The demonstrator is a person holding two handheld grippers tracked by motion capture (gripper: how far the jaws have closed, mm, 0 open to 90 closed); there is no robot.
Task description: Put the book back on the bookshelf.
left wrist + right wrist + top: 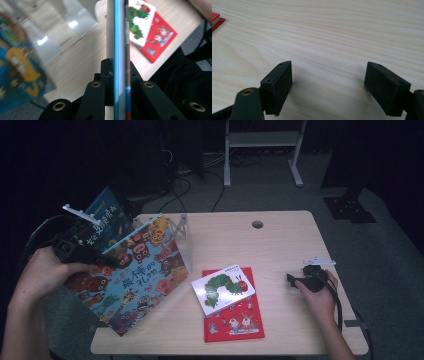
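Edge-on, the left hand-held gripper [117, 72] clamps a blue book [117, 37].

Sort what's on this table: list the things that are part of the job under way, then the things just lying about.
Part of the job:
- blue book, clamped in the left claw
- clear book stand
- large colourful animal book leaning by the stand

Lying about:
- caterpillar book, flat on the red book
- right claw, open, resting on the table

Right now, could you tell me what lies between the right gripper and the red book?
Only bare table between the right gripper and red book, in the high view.
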